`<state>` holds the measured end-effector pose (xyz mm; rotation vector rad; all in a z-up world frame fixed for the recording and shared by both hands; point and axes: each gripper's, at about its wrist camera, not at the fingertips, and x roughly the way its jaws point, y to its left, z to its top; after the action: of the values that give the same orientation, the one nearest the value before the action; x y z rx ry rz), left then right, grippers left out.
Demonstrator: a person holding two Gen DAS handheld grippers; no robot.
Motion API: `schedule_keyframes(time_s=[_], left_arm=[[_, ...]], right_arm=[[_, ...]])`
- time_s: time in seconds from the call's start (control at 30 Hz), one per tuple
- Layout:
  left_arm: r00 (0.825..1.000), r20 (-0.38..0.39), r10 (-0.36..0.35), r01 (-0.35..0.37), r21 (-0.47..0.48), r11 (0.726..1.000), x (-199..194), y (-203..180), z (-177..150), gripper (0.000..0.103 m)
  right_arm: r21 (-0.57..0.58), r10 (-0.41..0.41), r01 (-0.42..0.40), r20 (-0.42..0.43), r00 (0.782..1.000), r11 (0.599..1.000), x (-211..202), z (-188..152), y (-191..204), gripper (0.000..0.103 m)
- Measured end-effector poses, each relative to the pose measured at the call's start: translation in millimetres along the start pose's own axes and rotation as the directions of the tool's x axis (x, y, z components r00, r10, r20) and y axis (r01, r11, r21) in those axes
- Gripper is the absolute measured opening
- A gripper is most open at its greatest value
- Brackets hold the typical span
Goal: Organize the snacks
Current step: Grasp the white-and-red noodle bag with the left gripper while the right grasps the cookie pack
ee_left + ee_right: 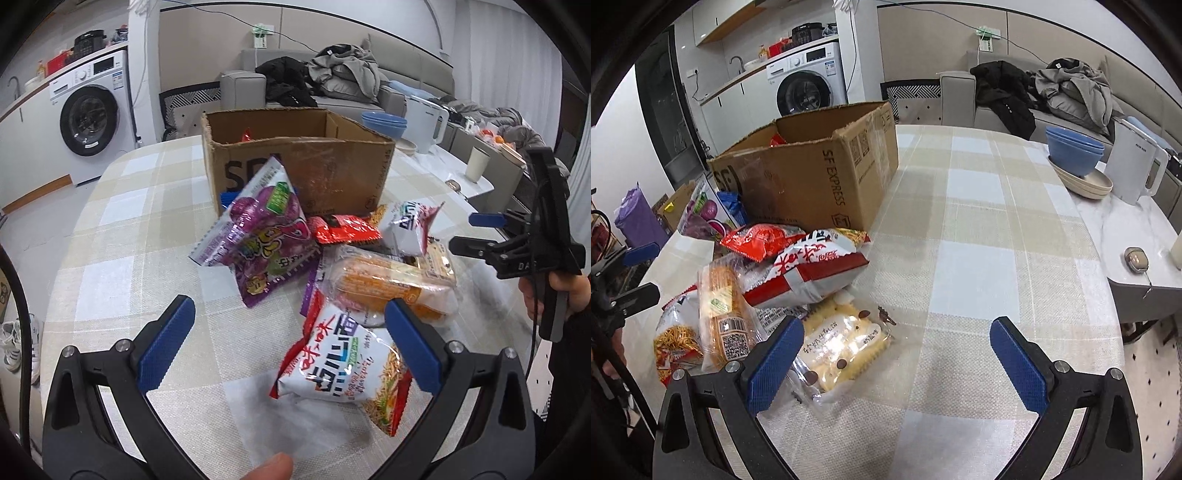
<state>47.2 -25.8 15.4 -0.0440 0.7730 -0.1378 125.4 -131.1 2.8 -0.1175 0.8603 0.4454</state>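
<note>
Left wrist view: the left gripper (pixel 290 343) hangs spread wide and empty above a noodle snack bag (pixel 343 373) on the checked table (pixel 122 236), a cardboard box (pixel 295 166) behind. Right wrist view: the right gripper (pixel 897 365), likewise released, hovers beside a biscuit packet (pixel 842 350).
</note>
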Motion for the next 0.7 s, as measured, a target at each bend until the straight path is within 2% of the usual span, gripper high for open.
schedule_keyframes(time_s=[0.23, 0.53, 0.7], left_arm=[[0.996, -0.070, -0.060, 0.065, 0.069, 0.996, 9, -12, -10, 0.103], [0.985, -0.125, -0.117, 0.127, 0.079, 0.989, 19, -18, -17, 0.102], [0.974, -0.147, -0.172, 0.184, 0.073, 0.980, 21, -19, -19, 0.102]], right_arm=[[-0.009, 0.013, -0.013, -0.014, 1.000, 1.000, 7, -3, 3, 0.103], [-0.025, 0.029, -0.030, -0.046, 0.999, 0.999, 17, -5, 10, 0.103], [-0.054, 0.038, -0.042, -0.078, 0.996, 0.998, 25, -11, 16, 0.103]])
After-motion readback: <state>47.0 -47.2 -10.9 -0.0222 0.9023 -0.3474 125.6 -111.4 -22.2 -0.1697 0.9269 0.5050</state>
